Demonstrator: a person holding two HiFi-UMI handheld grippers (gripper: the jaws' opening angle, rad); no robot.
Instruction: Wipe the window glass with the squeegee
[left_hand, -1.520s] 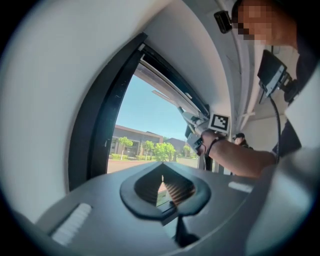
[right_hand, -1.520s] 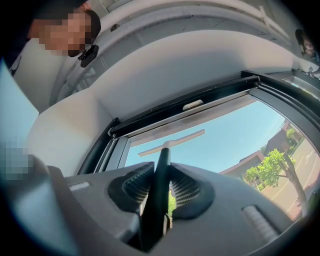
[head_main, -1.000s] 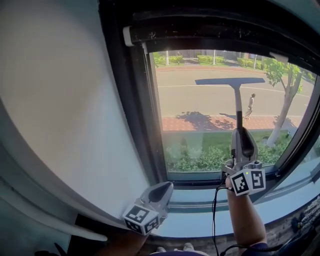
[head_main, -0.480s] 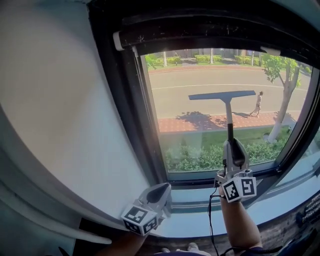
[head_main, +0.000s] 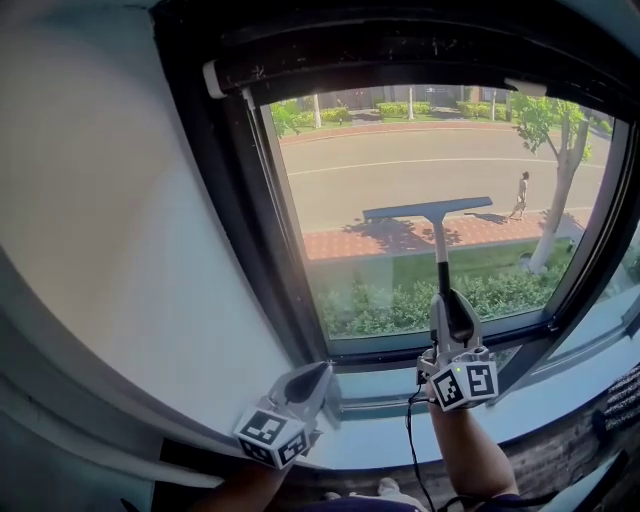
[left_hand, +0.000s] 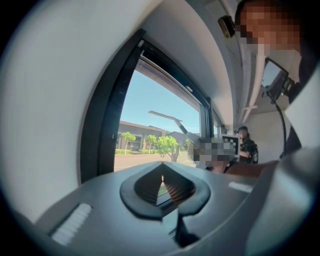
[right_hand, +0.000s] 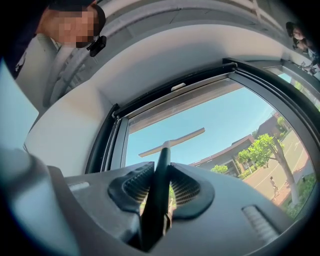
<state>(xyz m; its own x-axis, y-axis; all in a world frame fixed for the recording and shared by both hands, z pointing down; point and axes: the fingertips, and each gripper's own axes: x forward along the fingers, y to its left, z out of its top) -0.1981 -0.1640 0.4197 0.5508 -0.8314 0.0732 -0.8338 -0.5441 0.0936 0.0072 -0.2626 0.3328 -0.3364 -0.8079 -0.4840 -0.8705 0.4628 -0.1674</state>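
Note:
The squeegee's blade (head_main: 428, 208) lies level against the window glass (head_main: 400, 140), a little below mid-height. Its dark handle (head_main: 441, 262) runs straight down into my right gripper (head_main: 448, 305), which is shut on it just above the lower frame. From the right gripper view, the handle (right_hand: 159, 185) is clamped between the ribbed pads and the blade (right_hand: 172, 142) stands crosswise against the sky. My left gripper (head_main: 312, 378) rests low at the window's bottom left corner, shut on nothing. Its jaws (left_hand: 162, 172) meet at the tips, and the squeegee (left_hand: 167, 117) shows far off.
A thick black window frame (head_main: 225, 200) borders the glass, with a dark roller housing (head_main: 400, 55) across the top. A white wall (head_main: 100, 250) curves off to the left. A pale sill (head_main: 390, 400) runs under the window. A black cable (head_main: 412, 450) hangs from the right gripper.
The right gripper has drawn the squeegee down the glass, so the blade sits lower than a second ago. The left gripper has stayed in place.

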